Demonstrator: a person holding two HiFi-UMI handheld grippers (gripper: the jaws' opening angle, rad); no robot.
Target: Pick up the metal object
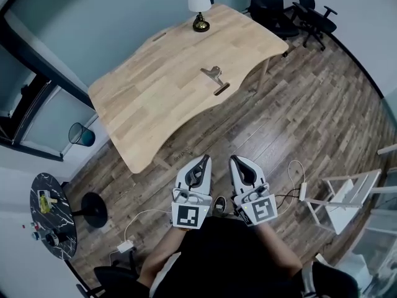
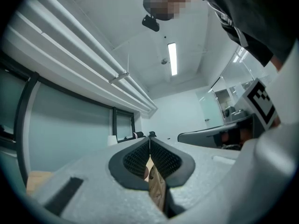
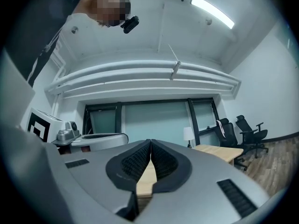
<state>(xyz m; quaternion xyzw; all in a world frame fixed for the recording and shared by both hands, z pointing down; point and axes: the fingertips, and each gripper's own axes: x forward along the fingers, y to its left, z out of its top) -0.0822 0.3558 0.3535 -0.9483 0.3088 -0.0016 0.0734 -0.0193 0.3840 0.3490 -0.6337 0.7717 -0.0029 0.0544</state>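
Observation:
A small metal object point(image 1: 212, 73) lies on the wooden table point(image 1: 155, 98), near its middle, beside a slot in the tabletop. Both grippers hang in front of the person's body, well short of the table's near edge. My left gripper point(image 1: 205, 160) and my right gripper point(image 1: 236, 161) point toward the table, side by side. In the left gripper view the left gripper point(image 2: 150, 141) has its jaws pressed together with nothing between them. The right gripper point(image 3: 150, 143) in its own view is likewise shut and empty.
A table lamp point(image 1: 199, 5) stands at the table's far edge. Office chairs point(image 1: 310, 14) stand beyond the table at the right. A white frame point(image 1: 341, 197) and a cable point(image 1: 298, 179) lie on the wood floor at the right; a dark round side table point(image 1: 53, 216) stands at the left.

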